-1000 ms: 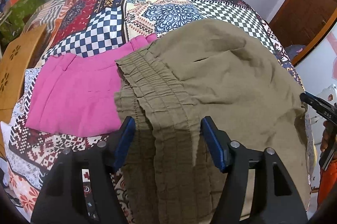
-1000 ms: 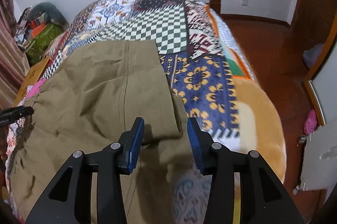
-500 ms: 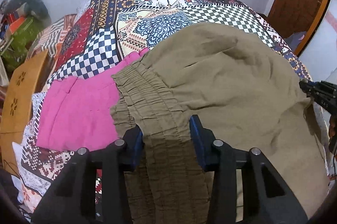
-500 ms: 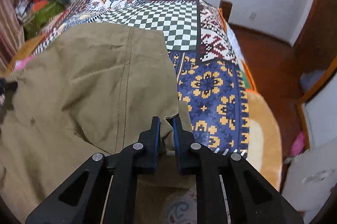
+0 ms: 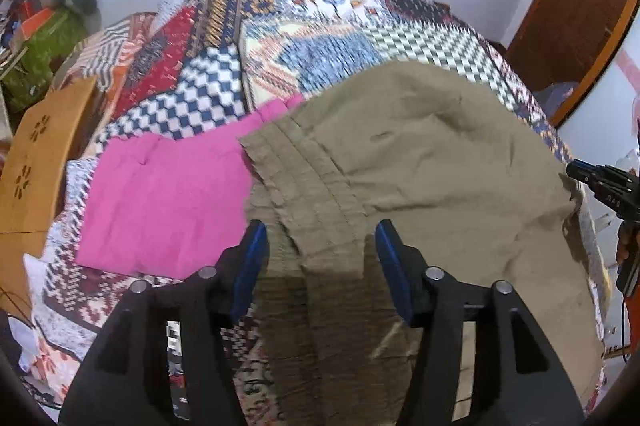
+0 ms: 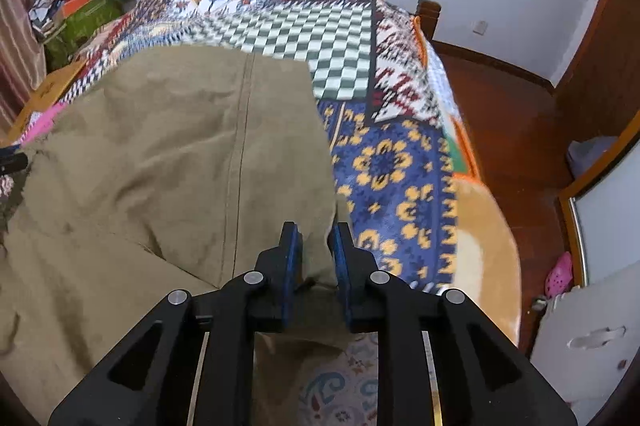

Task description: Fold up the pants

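- My left claw is released and its jaws are opening; the gathered waistband of the olive pants lies between the blue pads, untouched by either.
- My right claw stands narrow with the jaws easing apart; a corner of the folded trouser leg sits between the pads, and I judge they no longer pinch it.
- I read both ends as being set down after a fold: waist at one claw, leg end at the other, so the layers line up.
- The pants lie spread on the patchwork bedspread, partly overlapping a pink garment.
- Only the left view shows the waistband and most of that pink piece; only the right view shows the leg seam, the bed's far edge and the wooden floor.
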A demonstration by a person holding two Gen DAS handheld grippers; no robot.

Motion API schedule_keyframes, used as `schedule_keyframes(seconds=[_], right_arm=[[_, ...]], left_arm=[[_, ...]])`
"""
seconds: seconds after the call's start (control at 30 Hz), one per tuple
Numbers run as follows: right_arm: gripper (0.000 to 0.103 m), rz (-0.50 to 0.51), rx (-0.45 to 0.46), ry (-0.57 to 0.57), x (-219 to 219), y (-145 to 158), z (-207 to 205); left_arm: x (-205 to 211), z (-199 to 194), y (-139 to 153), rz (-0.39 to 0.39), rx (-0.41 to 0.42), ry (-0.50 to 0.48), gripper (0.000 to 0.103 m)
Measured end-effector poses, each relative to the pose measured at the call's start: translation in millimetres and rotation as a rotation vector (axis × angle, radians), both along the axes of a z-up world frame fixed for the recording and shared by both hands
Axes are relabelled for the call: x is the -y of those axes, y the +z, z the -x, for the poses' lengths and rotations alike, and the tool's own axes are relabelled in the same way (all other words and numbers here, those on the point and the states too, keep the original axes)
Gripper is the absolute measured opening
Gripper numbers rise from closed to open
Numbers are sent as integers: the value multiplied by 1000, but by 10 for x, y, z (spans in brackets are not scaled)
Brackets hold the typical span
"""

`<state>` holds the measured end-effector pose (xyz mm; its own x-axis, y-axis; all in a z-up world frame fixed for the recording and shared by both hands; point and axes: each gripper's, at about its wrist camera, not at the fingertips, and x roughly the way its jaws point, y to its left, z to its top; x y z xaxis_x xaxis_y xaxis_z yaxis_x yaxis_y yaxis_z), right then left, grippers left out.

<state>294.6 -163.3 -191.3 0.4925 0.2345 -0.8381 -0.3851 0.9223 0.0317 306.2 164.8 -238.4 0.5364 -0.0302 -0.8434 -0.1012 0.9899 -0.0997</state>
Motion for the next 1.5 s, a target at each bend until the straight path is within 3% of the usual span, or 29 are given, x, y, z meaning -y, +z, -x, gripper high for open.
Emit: schedule_keyframes(seconds=[0.13, 0.43, 0.87, 1.07, 1.2, 1.27, 1.33, 1.37, 1.4, 1.5], right_arm=[[36, -77, 21, -16, 19, 196, -126], [39, -105, 53, 17, -296, 355, -626], [39, -77, -65, 37, -602, -111, -1435], [40, -45, -185, 76, -799, -466, -1662], [47, -6, -142, 90, -903, -493, -1631], [42, 11, -114, 103, -944, -491, -1591], [17, 45, -74, 97, -981, -487, -1528], [15, 57, -58, 96, -997, -488, -1514], [8, 64, -38, 107, -1011, -475, -1474], [5, 85, 22, 104, -1009, -411, -1387]], left_arm=[[-178, -75, 149, -12, 30, 37, 64], [-477, -563, 61, -6, -1, 85, 73], [-503, -985, -486, 16, -100, 44, 76], [-548, -1095, -625, 72, -123, 55, 78], [-586, -1129, -706, 115, -134, 62, 78], [-621, -1149, -723, 148, -133, 76, 75], [-624, -1150, -732, 188, -133, 70, 62], [-616, -1146, -717, 187, -132, 72, 61], [-597, -1143, -694, 172, -126, 70, 59], [-501, -1122, -587, 86, -98, 49, 56]])
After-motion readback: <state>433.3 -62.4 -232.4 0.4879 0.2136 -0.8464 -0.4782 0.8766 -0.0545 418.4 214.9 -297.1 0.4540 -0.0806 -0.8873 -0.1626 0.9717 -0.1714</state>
